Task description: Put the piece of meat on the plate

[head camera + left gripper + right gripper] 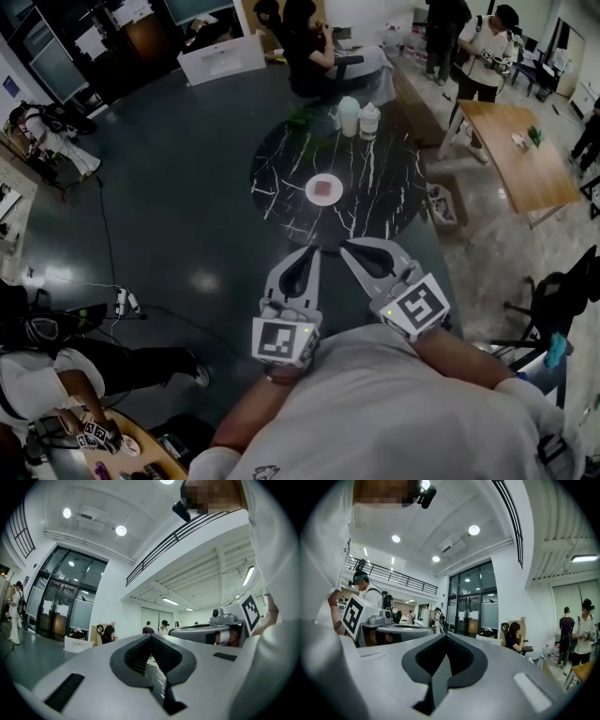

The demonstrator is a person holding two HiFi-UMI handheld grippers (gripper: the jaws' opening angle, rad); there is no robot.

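On the round black marble table [375,202] stands a small white plate [324,189] with a reddish piece of meat [324,188] lying on it. Both grippers are held close to the person's chest, short of the table's near edge, pointing level toward it. My left gripper [309,251] has its jaws together with nothing between them; in its own view my left gripper [151,637] shows the tips meeting. My right gripper [345,248] is likewise shut and empty, as my right gripper [446,637] shows in its own view. Neither gripper view shows the plate.
Two pale containers [349,115] [369,120] and a green plant [302,117] stand at the table's far edge. A wooden table [516,155] is at the right, a dark chair [562,291] nearer right. Several people stand or sit around; cables [122,300] lie on the floor at left.
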